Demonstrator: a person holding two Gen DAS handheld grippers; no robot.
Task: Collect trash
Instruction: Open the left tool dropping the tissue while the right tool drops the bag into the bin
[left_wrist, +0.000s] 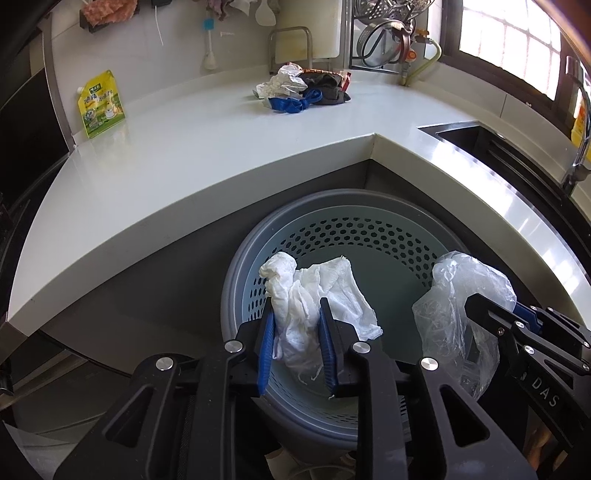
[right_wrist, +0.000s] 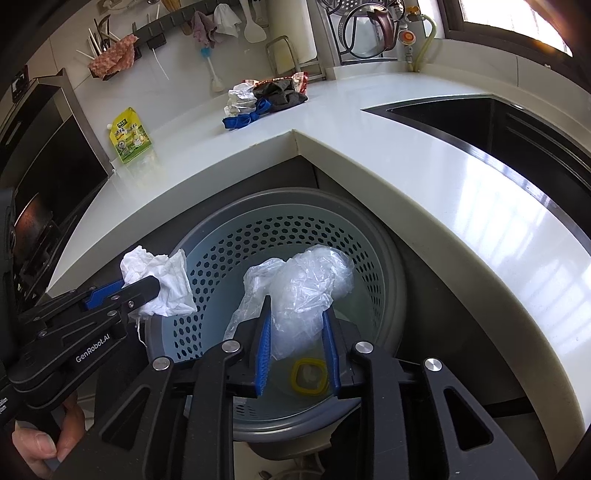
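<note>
Tissue (left_wrist: 314, 306) in my left gripper (left_wrist: 295, 332) and plastic bag (right_wrist: 299, 291) in my right gripper (right_wrist: 297, 332) hang directly above the bin (right_wrist: 384, 258) below both, so I open the jaws fully to drop them inside.

Crumpled white tissue (left_wrist: 317, 295) and clear plastic bag (right_wrist: 306, 291) held above perforated bin (right_wrist: 236, 240).

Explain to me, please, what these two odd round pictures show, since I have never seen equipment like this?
No robot here: a person holds hand-operated tongs in each hand, each with a wide-angle camera looking along its blue-padded fingers. One picture is from the left tongs, shut on a crumpled white paper towel. The other is from the right tongs, shut on a crumpled clear plastic bag. Both hang over a round grey perforated bin below the corner of a white kitchen counter. On the counter lie a pile of white, black and blue scraps and a yellow-green spouted pouch.
</note>
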